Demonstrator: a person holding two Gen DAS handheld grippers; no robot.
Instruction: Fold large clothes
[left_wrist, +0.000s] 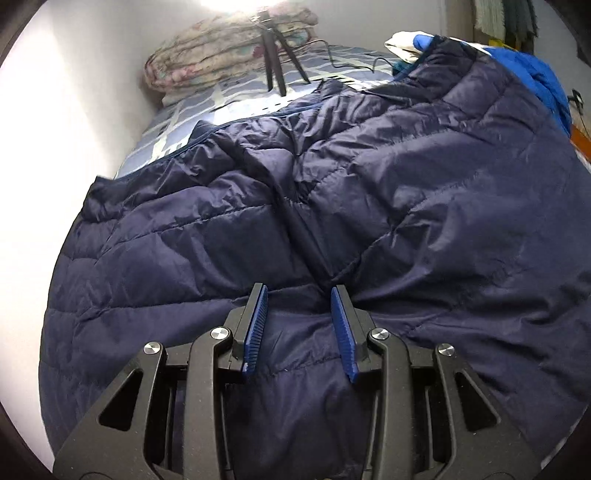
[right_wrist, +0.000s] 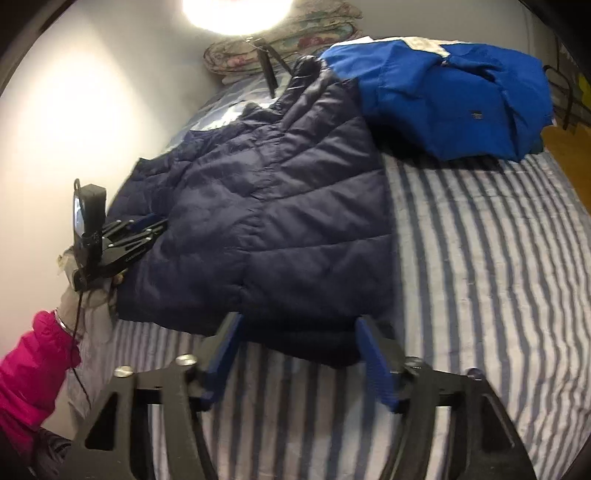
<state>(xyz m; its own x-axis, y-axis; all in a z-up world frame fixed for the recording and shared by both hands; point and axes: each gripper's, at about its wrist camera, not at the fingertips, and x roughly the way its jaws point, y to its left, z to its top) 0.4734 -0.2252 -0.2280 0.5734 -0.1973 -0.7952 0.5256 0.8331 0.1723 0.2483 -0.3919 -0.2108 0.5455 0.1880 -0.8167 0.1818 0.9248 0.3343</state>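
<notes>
Navy jacket (right_wrist: 266, 221) between perhaps-parted left claw (left_wrist: 298, 291)

Jacket (right_wrist: 266, 225) spread on the bed (right_wrist: 480, 295); second garment (right_wrist: 443, 99) heaped behind it to the right; tripod (left_wrist: 275, 62) and folded quilt (left_wrist: 221, 48) placed at the far end

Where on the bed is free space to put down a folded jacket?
The striped sheet is bare right of the navy puffer jacket and below the blue garment. The far end is crowded: tripod, cable, and folded quilt.
</notes>
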